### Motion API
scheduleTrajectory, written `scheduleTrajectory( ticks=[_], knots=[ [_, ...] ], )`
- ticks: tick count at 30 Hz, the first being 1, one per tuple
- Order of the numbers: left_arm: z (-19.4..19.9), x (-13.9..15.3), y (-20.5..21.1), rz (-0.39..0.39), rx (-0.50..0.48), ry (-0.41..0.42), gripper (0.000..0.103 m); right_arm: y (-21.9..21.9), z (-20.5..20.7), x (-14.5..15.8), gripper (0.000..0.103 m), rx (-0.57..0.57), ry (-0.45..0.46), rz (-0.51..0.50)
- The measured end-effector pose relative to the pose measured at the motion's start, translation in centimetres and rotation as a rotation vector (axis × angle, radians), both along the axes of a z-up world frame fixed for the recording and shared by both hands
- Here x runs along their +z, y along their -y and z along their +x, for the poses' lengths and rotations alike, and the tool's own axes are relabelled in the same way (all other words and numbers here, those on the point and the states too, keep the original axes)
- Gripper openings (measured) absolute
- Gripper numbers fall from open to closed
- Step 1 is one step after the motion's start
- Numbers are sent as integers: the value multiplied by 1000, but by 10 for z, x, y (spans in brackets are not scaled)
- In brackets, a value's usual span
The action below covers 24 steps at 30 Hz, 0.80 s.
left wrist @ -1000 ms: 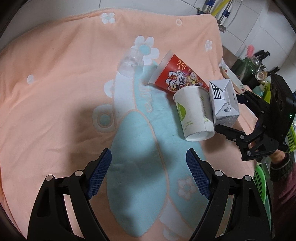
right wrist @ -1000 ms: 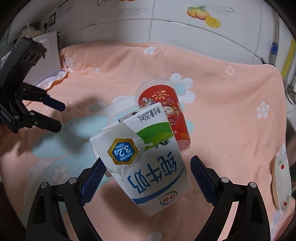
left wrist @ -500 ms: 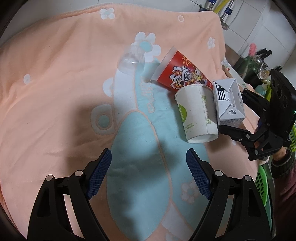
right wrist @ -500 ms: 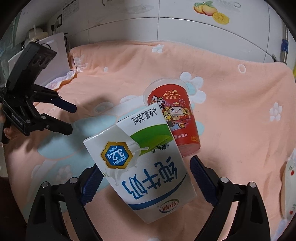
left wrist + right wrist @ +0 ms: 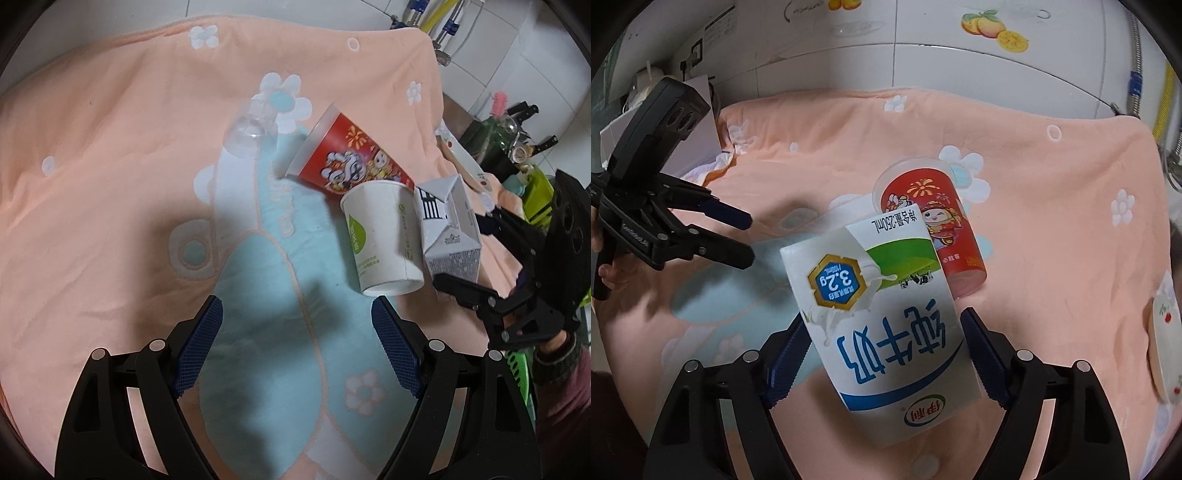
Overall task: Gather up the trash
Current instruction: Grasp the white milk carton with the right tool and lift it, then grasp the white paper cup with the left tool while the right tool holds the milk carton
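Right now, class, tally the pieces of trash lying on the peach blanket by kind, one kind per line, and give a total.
Paper cups: 2, a red printed cup and a white cup with a green patch
Milk cartons: 1, the milk carton between the closing right tongs
Clear plastic pieces: 1, a clear plastic piece; I cannot tell what it is
Total: 4

A home kitchen: tiled wall [image 5: 923, 74] with fruit stickers [image 5: 995, 27], gas pipes [image 5: 432, 18], flowered blanket [image 5: 129, 129].
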<state>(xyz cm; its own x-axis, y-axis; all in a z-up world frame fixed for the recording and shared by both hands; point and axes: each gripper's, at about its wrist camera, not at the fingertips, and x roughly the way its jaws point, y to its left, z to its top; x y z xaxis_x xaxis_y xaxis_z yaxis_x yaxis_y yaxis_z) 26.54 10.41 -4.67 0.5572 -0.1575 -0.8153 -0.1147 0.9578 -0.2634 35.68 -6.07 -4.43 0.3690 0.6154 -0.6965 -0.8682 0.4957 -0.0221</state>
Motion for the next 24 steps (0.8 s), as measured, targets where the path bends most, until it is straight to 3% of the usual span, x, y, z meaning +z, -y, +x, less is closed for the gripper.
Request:
scheduleTrajectory(
  ticks=[24],
  knots=[
    [40, 6, 50, 0, -39, 27, 82, 54, -50, 9, 77, -221, -38, 35]
  ],
)
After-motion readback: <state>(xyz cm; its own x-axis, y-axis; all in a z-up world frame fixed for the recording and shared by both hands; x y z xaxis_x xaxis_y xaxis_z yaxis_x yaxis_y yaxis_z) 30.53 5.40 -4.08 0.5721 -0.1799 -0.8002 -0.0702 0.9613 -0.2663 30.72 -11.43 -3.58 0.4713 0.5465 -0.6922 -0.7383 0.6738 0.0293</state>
